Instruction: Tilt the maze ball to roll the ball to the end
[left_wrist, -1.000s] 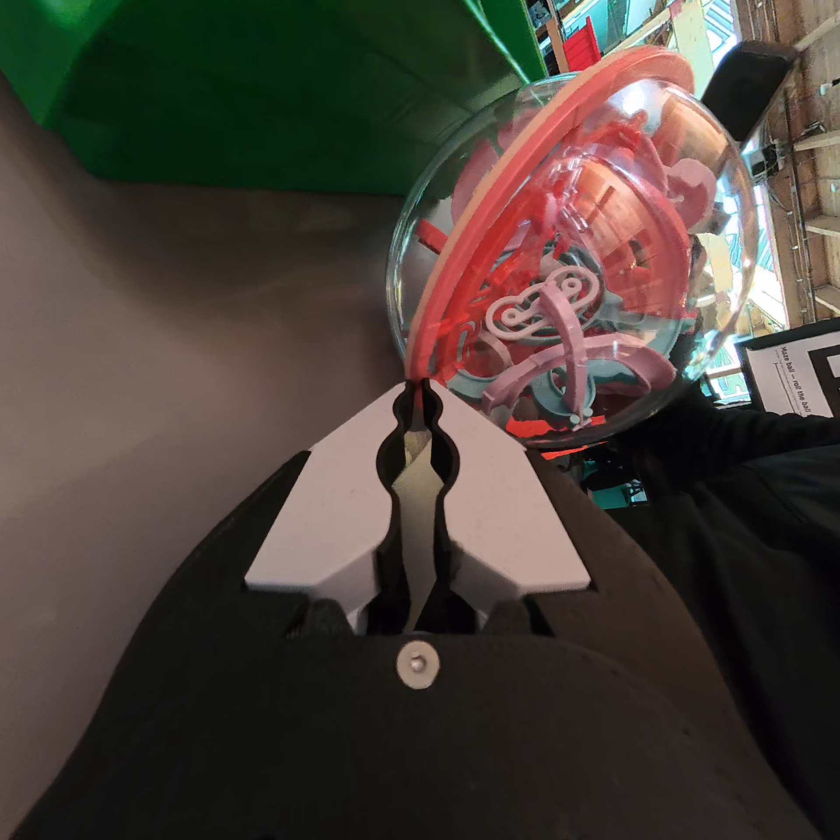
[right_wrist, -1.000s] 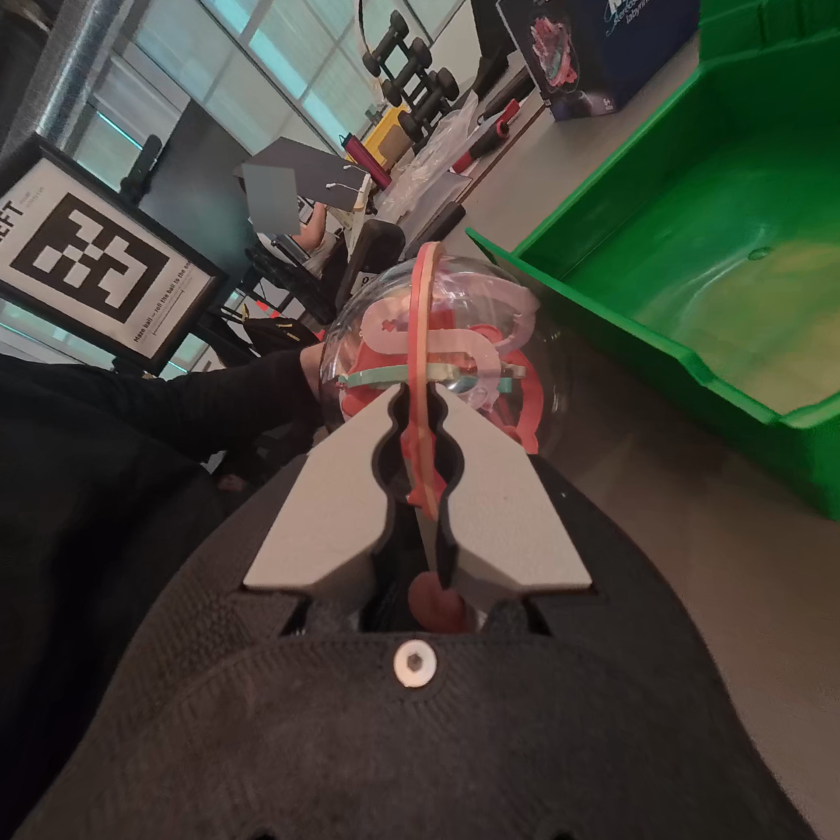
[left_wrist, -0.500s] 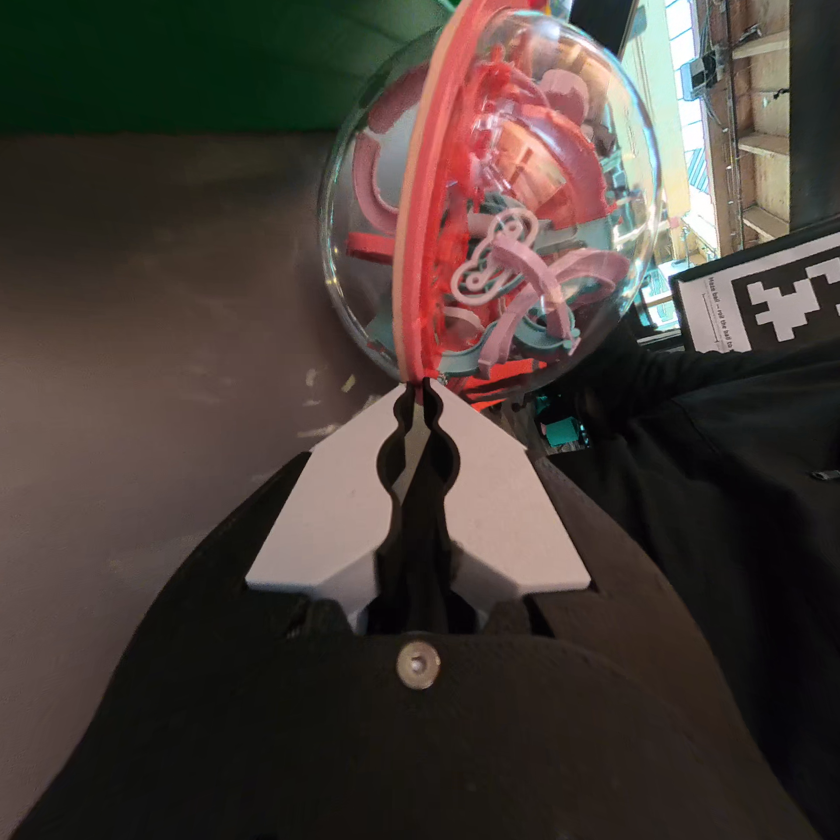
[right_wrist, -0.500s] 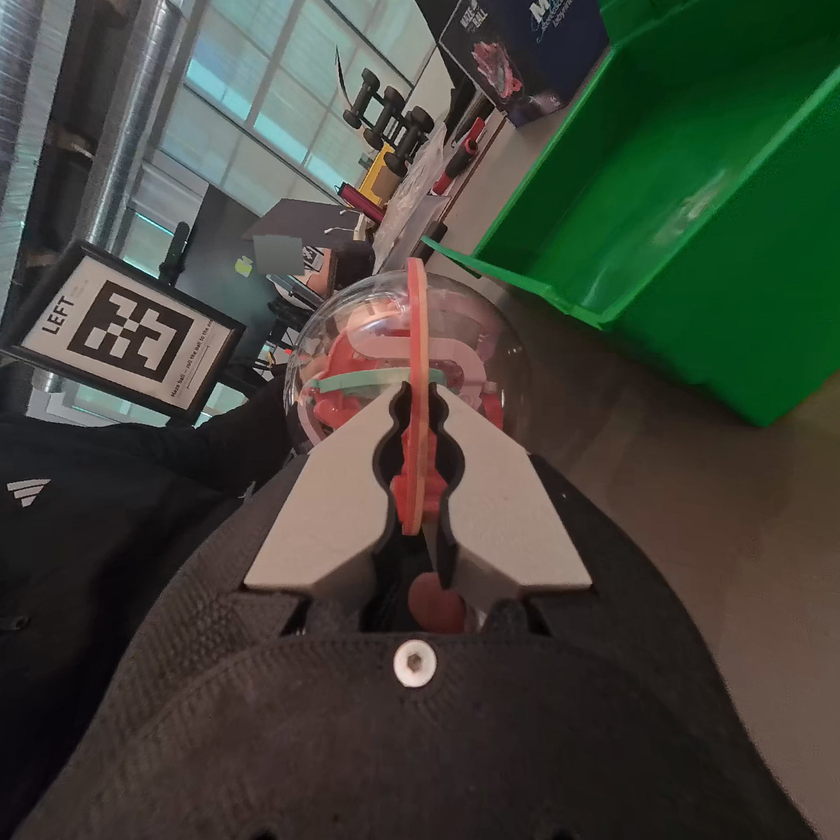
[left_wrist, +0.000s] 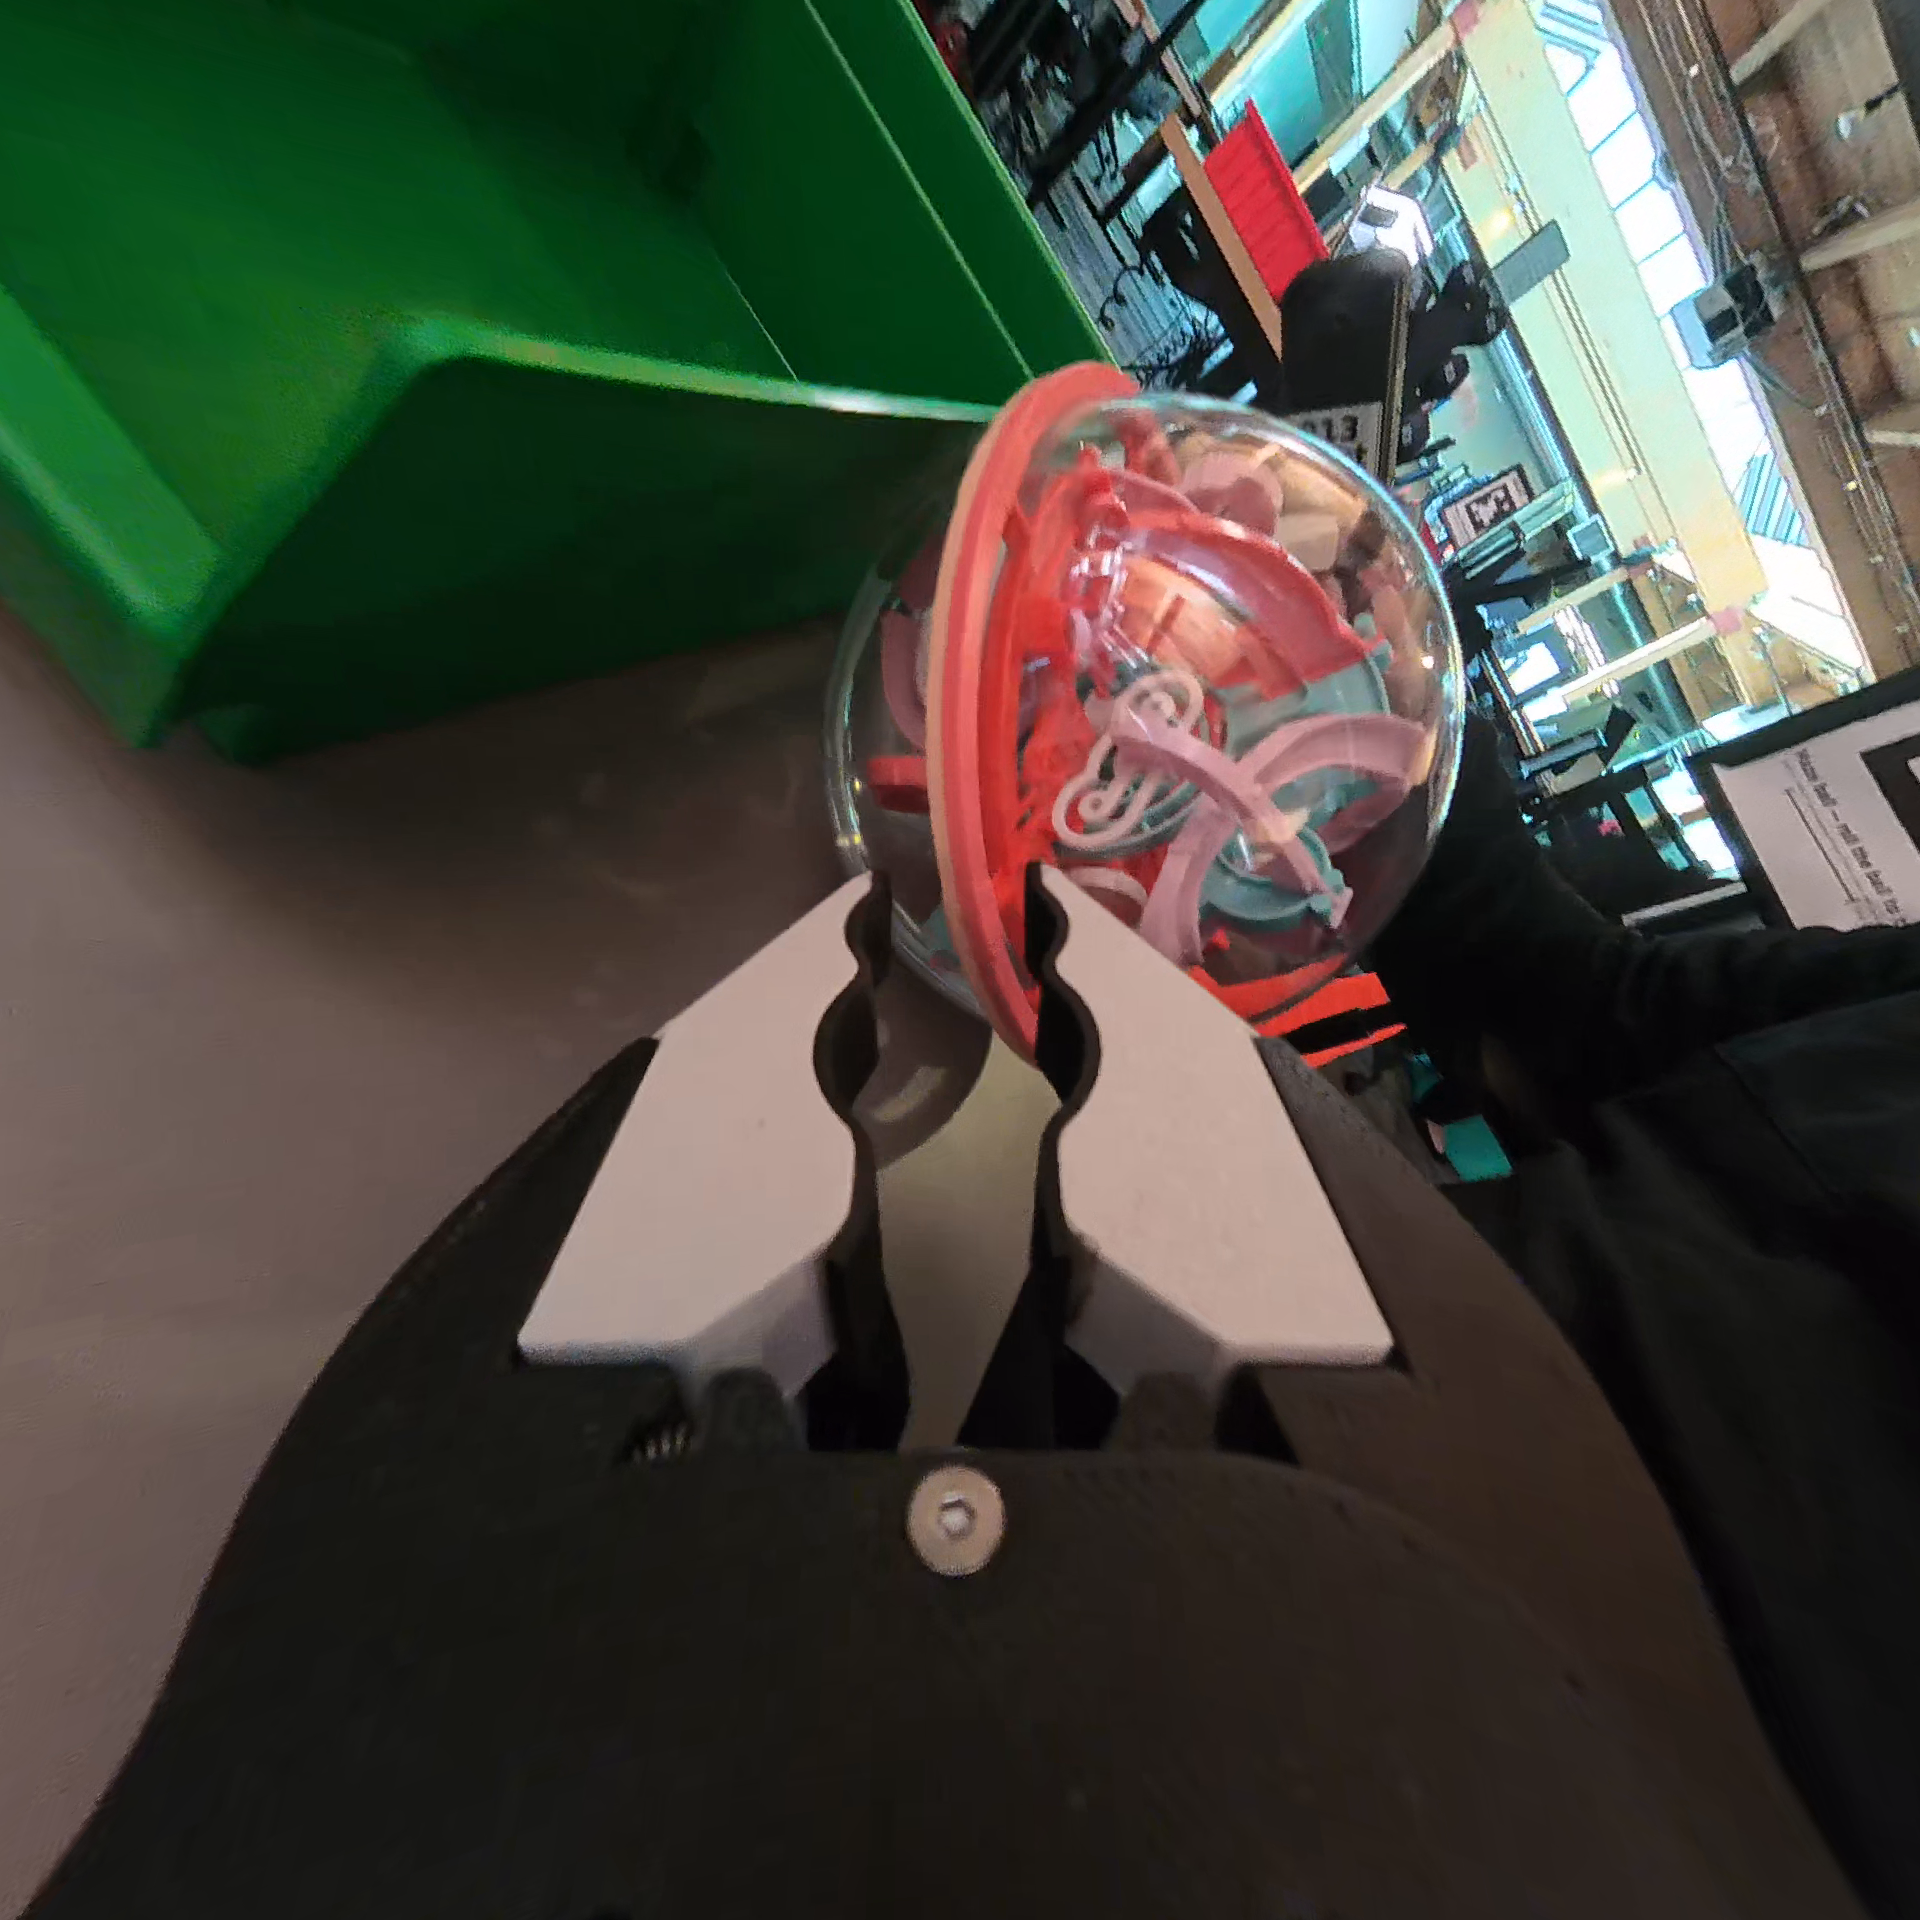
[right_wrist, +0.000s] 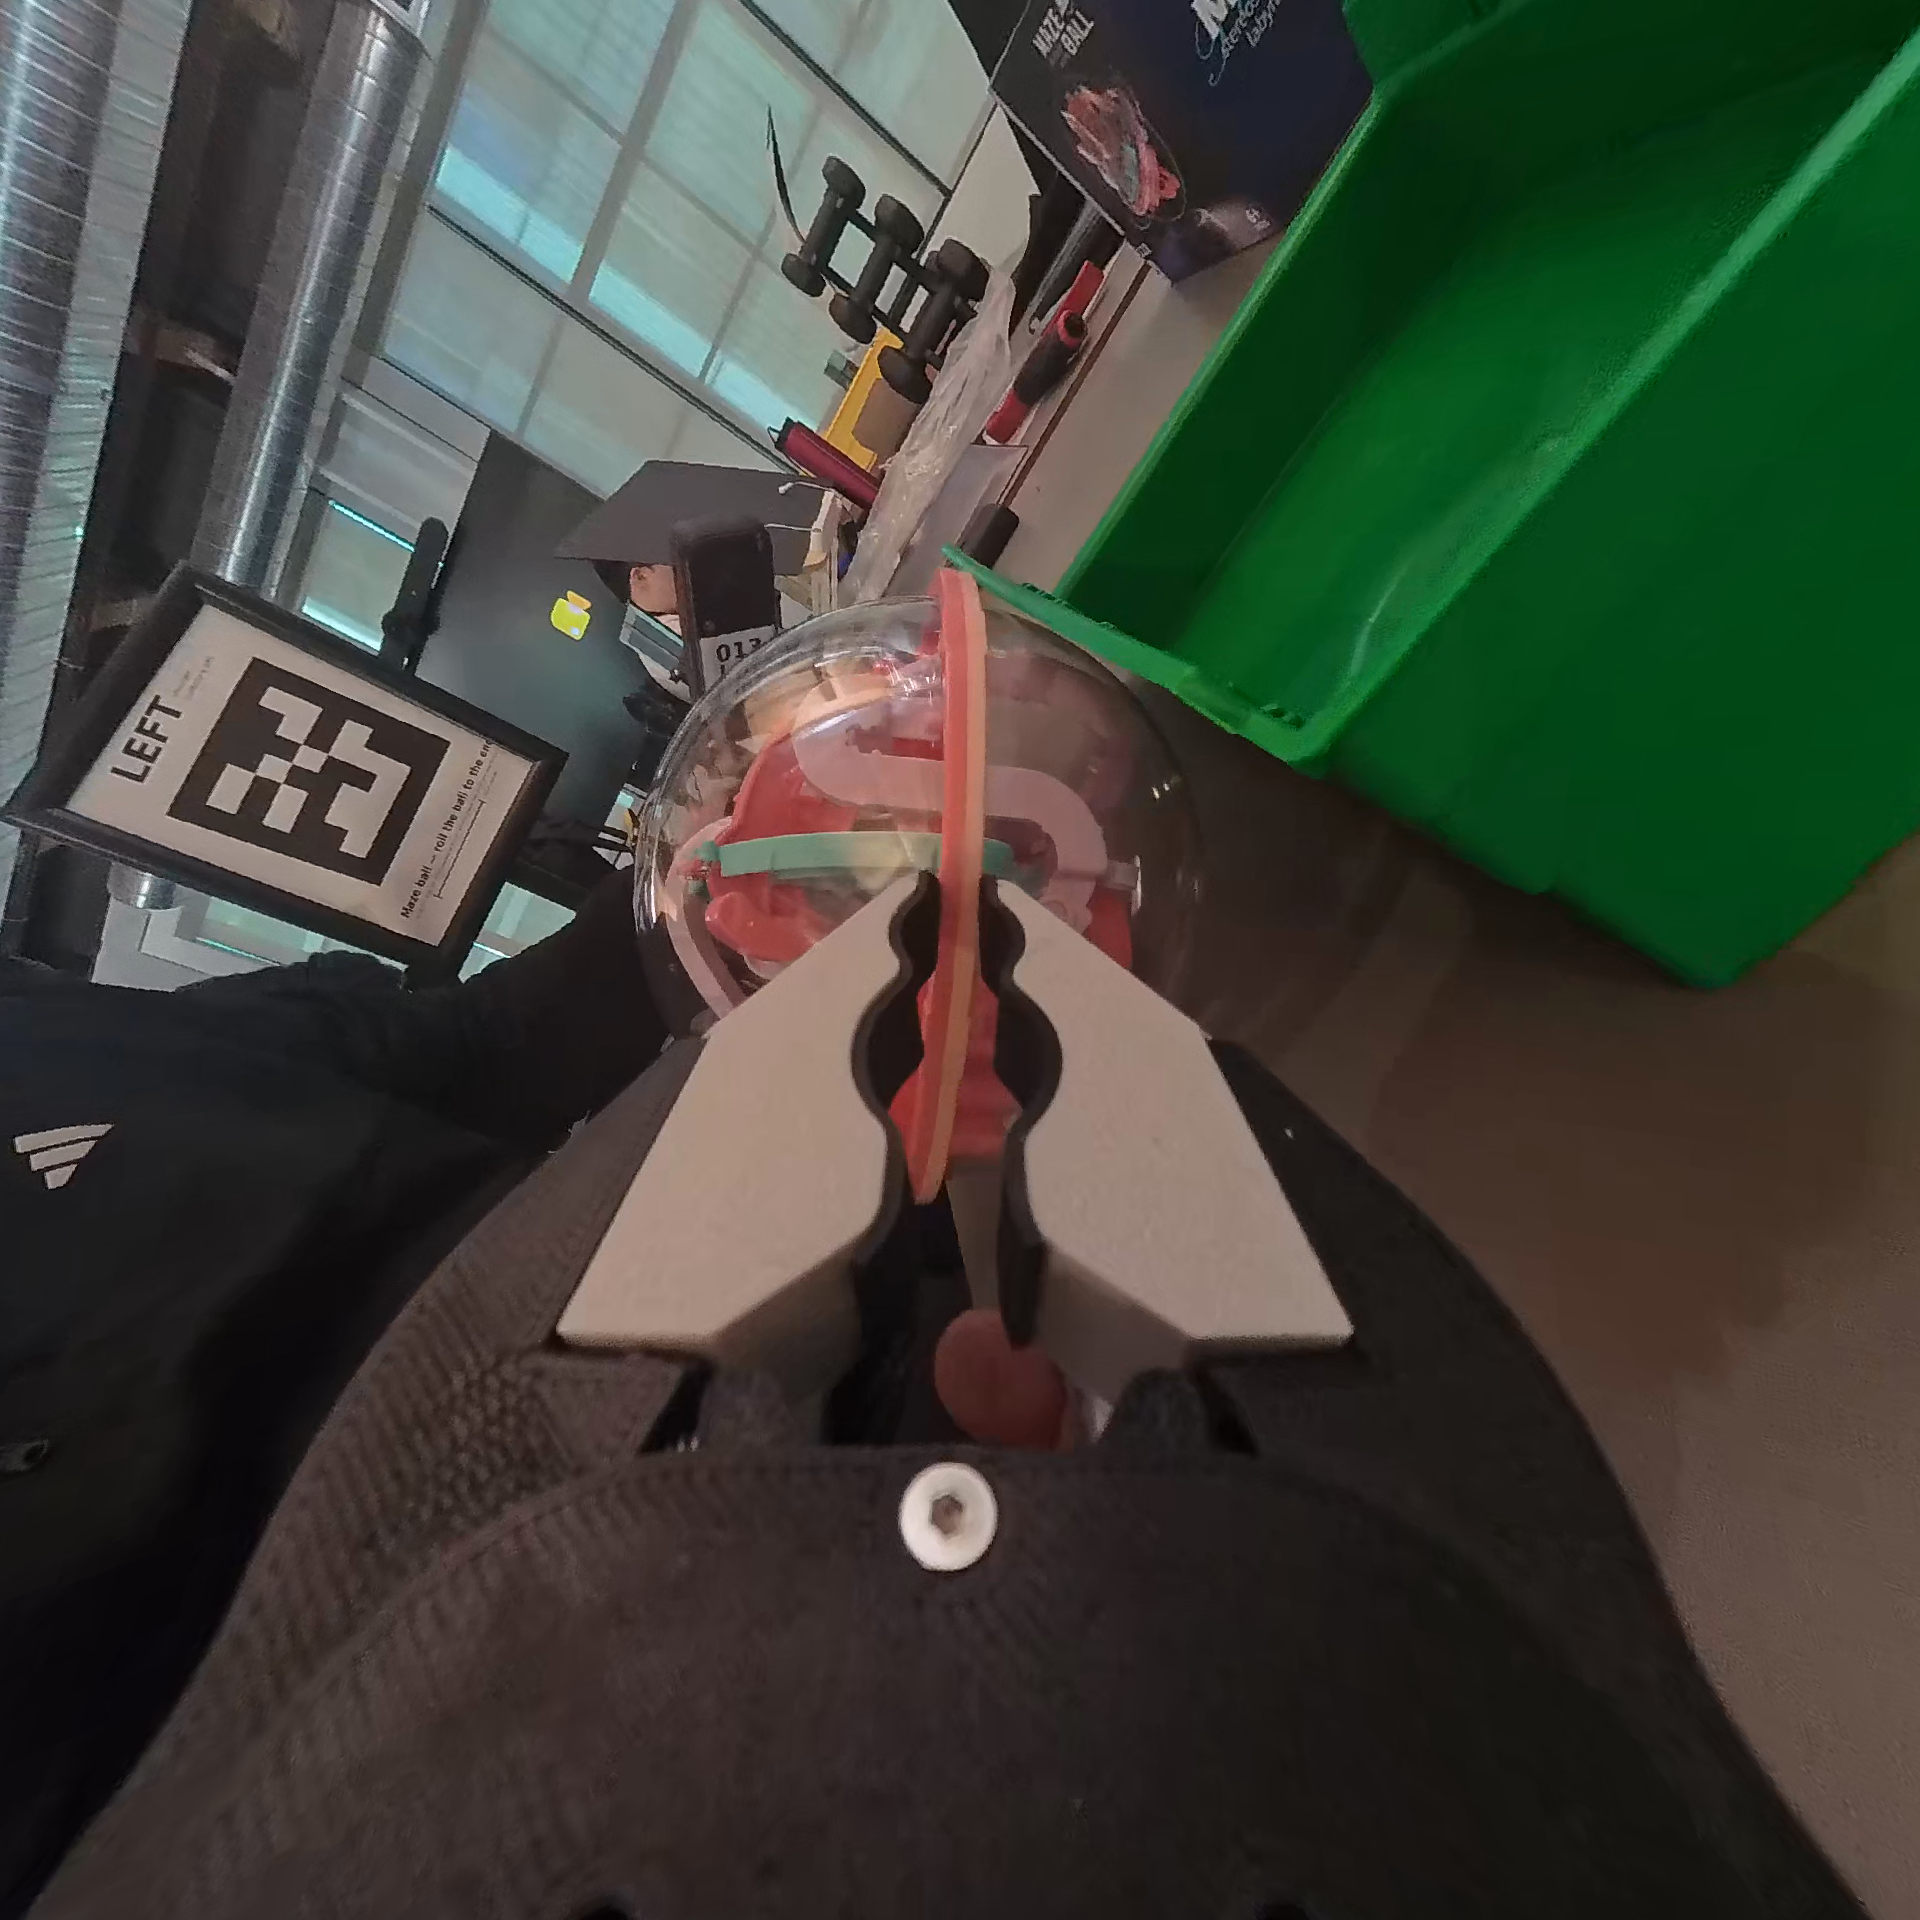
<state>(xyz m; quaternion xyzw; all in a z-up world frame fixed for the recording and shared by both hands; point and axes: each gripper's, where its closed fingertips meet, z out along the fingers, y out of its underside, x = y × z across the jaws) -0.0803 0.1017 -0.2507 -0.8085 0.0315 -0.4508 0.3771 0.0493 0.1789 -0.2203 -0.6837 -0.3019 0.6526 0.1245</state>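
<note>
In the left wrist view, a smooth grey-brown table (left_wrist: 312, 1039) fills the left side, and a glossy green plastic bin (left_wrist: 468, 468) with sloped walls stands on it at the back. In the middle is the maze ball (left_wrist: 1195, 707), a clear round shell with a flat coral ring around its middle and curved red, pink and teal tracks inside. The left hand-held gripper (left_wrist: 956, 914) is spread: its two pale matte fingers (left_wrist: 727, 1143), with wavy black inner pads, stand on both sides of the lower part of the ring. The right pad lies at the ring, while the left pad is apart from it, so the ring is not pinched. To the right there is a black sleeve (left_wrist: 1558, 987) and a framed white card with a black pattern (left_wrist: 1818, 810).

In the right wrist view, a similar framed card (right_wrist: 291, 769) stands at the left, over a black sleeve (right_wrist: 416, 1039). In the centre, the maze ball (right_wrist: 831, 790) is held off the table. The right hand-held gripper (right_wrist: 961, 914) is pressed on the thin coral ring (right_wrist: 961, 727), which runs upright between the wavy pads. Its body is rough black material with a silver screw. At the right is the green bin (right_wrist: 1558, 520), open and shiny, on the matte table (right_wrist: 1558, 1195).
</note>
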